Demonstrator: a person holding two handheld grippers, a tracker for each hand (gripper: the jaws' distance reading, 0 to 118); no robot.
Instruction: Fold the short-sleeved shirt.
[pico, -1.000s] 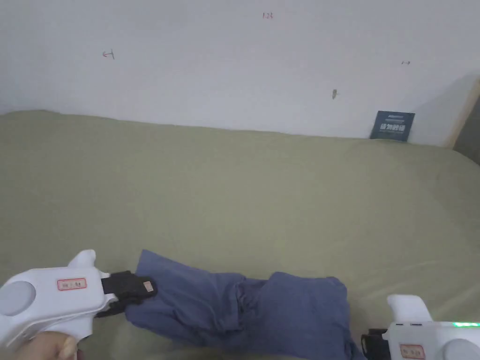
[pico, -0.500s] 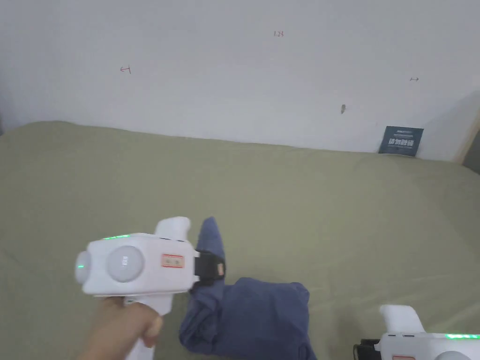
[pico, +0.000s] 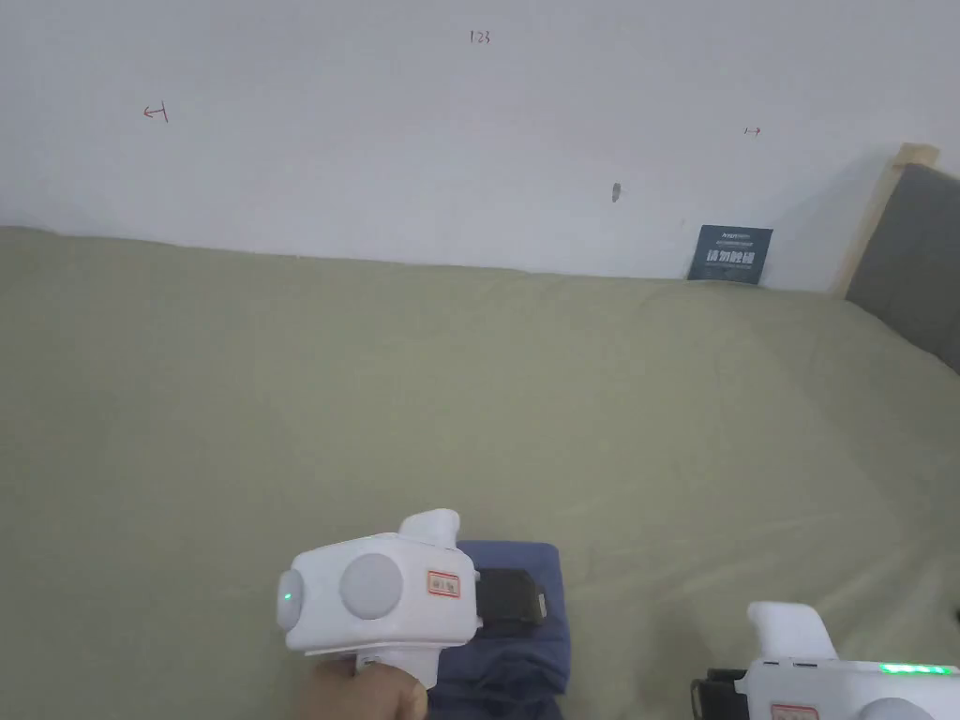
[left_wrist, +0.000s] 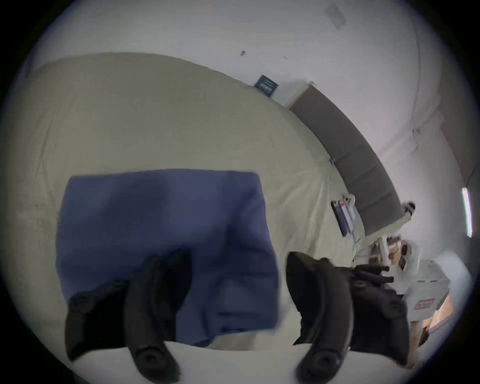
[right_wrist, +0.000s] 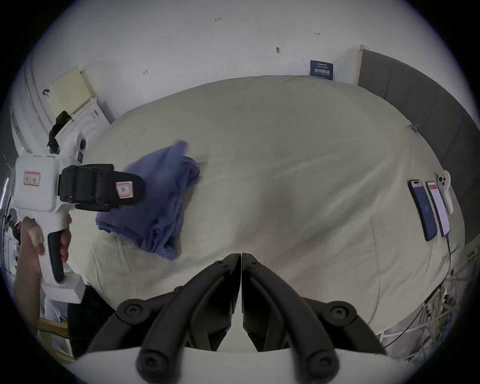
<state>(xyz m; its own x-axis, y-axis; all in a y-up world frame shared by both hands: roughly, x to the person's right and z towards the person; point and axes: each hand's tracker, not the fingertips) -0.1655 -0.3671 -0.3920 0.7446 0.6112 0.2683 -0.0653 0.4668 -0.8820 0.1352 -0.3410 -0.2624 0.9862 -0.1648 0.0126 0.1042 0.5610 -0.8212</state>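
while left gripper (left_wrist: 233, 280) gapes over shirt (left_wrist: 161, 220), bed (pico: 656, 422) bare beyond.

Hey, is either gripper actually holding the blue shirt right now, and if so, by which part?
Nothing is held. The left gripper is open above the shirt; the right gripper is shut on nothing, apart from it.

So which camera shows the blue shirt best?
The left gripper view: the blue shirt lies broad and close there, a folded rectangle on the bed. The right gripper view shows the shirt's bunched side, partly behind the left gripper. The head view catches a small patch beside that gripper.
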